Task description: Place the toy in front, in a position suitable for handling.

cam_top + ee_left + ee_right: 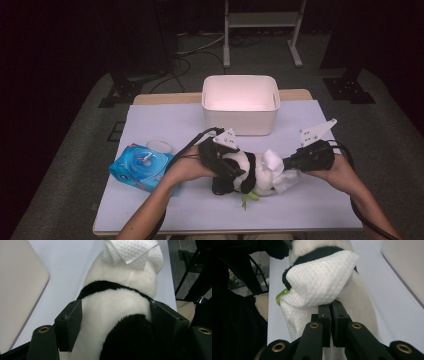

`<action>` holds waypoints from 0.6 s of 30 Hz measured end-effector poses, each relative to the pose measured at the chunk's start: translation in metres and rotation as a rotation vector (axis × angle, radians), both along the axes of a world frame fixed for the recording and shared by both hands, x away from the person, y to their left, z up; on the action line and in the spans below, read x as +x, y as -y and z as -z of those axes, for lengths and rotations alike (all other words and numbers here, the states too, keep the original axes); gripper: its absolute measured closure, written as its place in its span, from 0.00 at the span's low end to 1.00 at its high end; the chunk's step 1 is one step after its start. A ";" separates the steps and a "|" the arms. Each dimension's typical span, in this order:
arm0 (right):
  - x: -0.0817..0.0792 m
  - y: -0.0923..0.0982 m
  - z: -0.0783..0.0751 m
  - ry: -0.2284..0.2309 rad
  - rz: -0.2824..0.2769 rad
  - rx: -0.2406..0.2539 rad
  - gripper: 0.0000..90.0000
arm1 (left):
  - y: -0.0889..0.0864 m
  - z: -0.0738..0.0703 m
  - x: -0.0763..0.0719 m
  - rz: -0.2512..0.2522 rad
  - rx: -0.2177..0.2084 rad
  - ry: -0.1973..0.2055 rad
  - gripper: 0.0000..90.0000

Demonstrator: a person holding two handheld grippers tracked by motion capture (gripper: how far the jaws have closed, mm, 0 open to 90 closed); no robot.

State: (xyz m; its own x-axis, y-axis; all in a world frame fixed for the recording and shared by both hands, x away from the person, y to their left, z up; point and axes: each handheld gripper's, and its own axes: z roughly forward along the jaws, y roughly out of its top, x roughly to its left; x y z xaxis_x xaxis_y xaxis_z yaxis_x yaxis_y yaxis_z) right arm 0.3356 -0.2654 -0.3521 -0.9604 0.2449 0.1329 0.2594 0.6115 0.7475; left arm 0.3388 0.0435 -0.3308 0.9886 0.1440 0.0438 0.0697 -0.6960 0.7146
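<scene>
So the plush panda (248, 172) lies on its side on the white table sheet (165, 120), just in front of the cream plastic bin (240, 102), its long axis running left-right across the table. The left gripper (231, 175) straddles the fuzzy black-and-white body; its jaws sit at the flanks, and I can't tell whether the pads actually press in. The right gripper (330, 308) has its jaws pinched tight on a dimpled white wipe (319, 282) draped over the panda. That gripper's view also catches a green leaf bit (280, 295) beside the wipe. Left of the panda, the high view shows a glossy blue wipes pack (142, 167).
</scene>
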 end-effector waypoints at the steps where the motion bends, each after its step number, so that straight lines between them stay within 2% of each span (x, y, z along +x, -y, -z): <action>1: 0.000 0.000 0.001 -0.003 -0.002 0.002 0.96 | -0.003 -0.001 -0.001 -0.010 -0.009 -0.006 0.31; 5: -0.002 0.000 0.000 -0.014 -0.014 -0.012 0.96 | -0.015 -0.003 -0.002 -0.022 -0.032 -0.025 0.30; 9: -0.002 -0.005 -0.007 0.009 -0.022 -0.027 0.96 | -0.016 0.003 -0.003 -0.036 -0.024 -0.035 0.31; 12: -0.003 -0.017 -0.013 0.019 -0.052 -0.035 0.96 | -0.016 0.006 -0.006 -0.025 -0.052 -0.042 0.31; 14: -0.002 -0.028 -0.016 0.028 -0.075 -0.046 0.96 | -0.015 0.006 -0.007 -0.018 -0.051 -0.035 0.32; 16: 0.000 -0.036 -0.018 0.031 -0.088 -0.034 0.96 | -0.013 0.006 -0.008 -0.010 -0.053 -0.034 0.32; 18: 0.001 -0.049 -0.018 0.040 -0.105 -0.054 0.96 | -0.011 0.006 -0.009 -0.007 -0.050 -0.031 0.32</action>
